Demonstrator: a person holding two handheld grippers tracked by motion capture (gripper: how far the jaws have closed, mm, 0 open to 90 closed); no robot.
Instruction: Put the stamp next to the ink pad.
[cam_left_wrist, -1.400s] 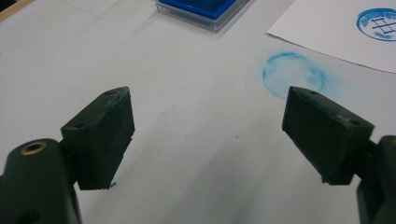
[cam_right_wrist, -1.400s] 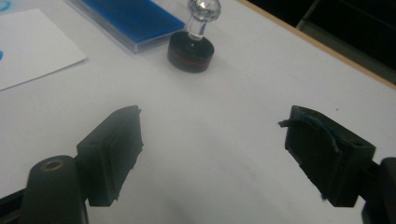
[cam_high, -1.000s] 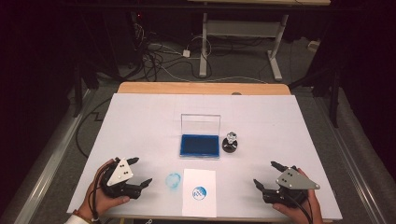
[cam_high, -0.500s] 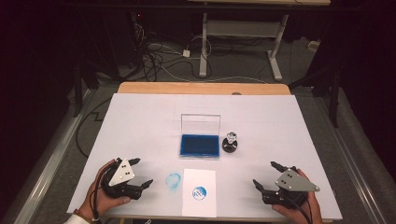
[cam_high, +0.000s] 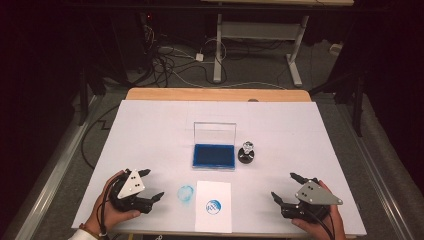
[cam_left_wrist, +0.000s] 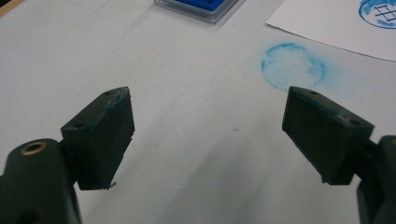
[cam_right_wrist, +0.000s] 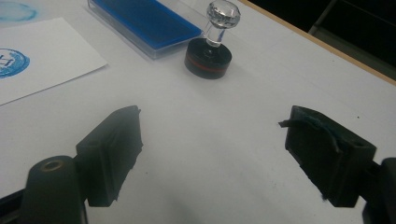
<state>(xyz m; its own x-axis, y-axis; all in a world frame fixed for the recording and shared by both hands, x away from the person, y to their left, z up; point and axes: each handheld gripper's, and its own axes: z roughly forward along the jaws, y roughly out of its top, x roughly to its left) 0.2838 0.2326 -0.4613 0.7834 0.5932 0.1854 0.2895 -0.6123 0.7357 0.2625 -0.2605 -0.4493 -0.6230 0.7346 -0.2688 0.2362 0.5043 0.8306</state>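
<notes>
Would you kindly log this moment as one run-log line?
left gripper: open, empty | right gripper: open, empty | stamp: upright beside ink pad | paper: stamped

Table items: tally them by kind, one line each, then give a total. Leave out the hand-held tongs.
Open blue ink pad in a clear plastic case: 1
Round black stamp with a clear knob handle: 1
White paper sheet bearing a blue round stamp print: 1
Blue round ink smudge on the table cover: 1
Total: 4
</notes>
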